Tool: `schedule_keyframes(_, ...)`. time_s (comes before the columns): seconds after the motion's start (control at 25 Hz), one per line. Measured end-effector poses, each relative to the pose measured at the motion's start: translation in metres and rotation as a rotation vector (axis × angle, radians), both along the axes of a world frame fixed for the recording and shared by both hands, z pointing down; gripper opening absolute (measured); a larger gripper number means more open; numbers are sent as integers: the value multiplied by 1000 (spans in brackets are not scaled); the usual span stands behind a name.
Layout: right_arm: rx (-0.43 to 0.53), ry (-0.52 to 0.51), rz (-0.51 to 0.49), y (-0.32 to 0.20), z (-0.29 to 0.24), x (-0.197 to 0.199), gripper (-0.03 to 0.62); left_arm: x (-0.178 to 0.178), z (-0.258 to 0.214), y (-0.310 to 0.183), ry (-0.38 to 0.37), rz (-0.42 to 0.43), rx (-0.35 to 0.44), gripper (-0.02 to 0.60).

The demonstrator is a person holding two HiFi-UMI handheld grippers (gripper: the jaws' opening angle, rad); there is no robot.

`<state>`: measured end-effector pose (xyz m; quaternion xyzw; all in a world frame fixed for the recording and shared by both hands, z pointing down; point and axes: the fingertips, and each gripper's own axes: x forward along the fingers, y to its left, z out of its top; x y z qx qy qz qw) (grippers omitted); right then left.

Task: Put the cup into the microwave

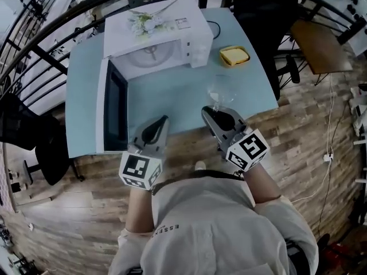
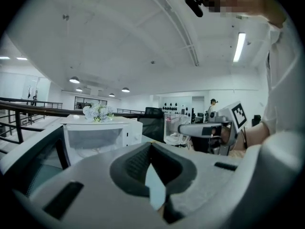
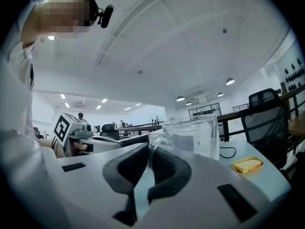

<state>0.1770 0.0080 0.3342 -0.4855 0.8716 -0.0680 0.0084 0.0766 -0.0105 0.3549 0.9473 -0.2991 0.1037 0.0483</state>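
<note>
A clear glass cup (image 1: 221, 93) (image 3: 195, 137) hangs over the light blue table (image 1: 252, 90), and my right gripper (image 1: 207, 111) (image 3: 153, 151) is shut on its handle. The white microwave (image 1: 155, 39) (image 2: 100, 135) stands at the table's far left. Its door (image 1: 114, 105) is swung wide open toward me, and the cavity with its turntable shows. My left gripper (image 1: 164, 120) (image 2: 151, 147) is shut with nothing in it, just right of the open door. The cup (image 2: 174, 128) is to the right of the microwave's opening.
A yellow dish (image 1: 234, 55) (image 3: 248, 165) sits on the table right of the microwave. White flowers (image 1: 146, 20) lie on the microwave's top. A black cable (image 1: 215, 27) runs behind it. A black chair (image 1: 264, 10) stands beyond the table's right edge.
</note>
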Motion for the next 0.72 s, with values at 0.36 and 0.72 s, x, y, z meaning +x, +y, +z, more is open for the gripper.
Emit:
schedule_keyframes(0.36, -28, -13, -177, -65, 17, -1, 25, 4, 23, -47, -28, -120, -56, 0)
schedule_keyframes(0.72, -83, -33, -294, -136, 46, -35, 25, -12, 34, -110, 8, -179, -82, 0)
